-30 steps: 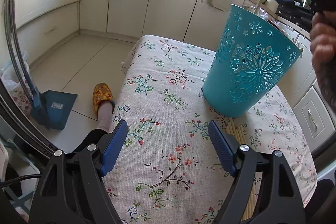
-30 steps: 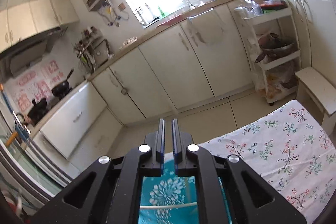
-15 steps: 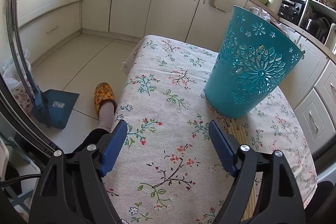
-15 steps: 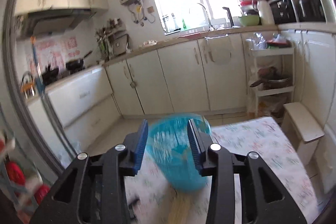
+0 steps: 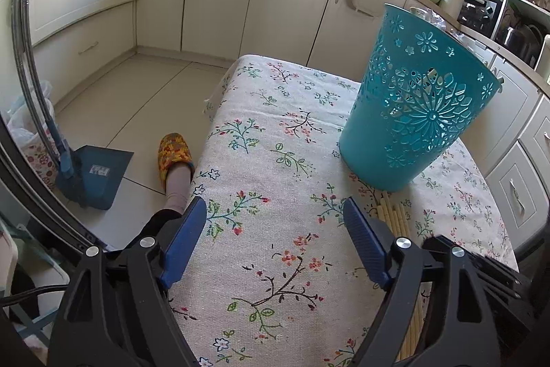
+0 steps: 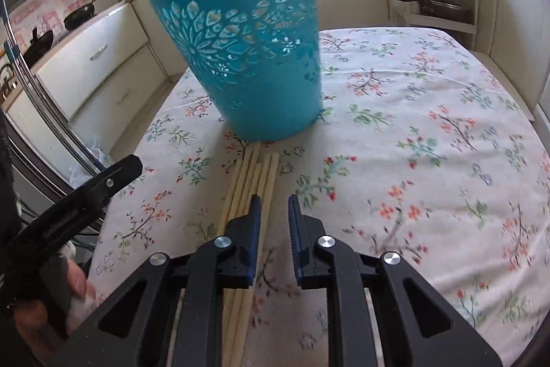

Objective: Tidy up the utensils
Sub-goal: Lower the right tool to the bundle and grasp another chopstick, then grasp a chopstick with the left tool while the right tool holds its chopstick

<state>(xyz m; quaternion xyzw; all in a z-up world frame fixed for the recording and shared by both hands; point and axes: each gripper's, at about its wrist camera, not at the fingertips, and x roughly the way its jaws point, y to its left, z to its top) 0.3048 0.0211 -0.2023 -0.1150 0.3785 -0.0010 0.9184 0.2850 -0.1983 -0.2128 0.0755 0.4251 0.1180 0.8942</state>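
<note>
Across the left wrist view, the left gripper hovers over the floral tablecloth-covered table with its blue-padded tongs spread wide apart and nothing between them. At two o'clock from it stands the teal perforated plastic basket, upright on the cloth. A bundle of pale wooden chopsticks lies at three o'clock, just beside the right-hand pad, its far ends reaching the basket's base.

From the right wrist view, the right gripper sits low over the same chopsticks, its tongs a narrow gap apart and holding nothing; most sticks lie at nine o'clock of the gap, passing under the left pad. The basket rises at twelve o'clock, touching or nearly touching the stick tips. The left gripper shows at nine o'clock.

The step appears to be picking up chopsticks for the basket. Doing it well likely means shifting slightly toward nine o'clock, straddling one or two sticks mid-length, then closing squarely so they do not pivot.
</note>
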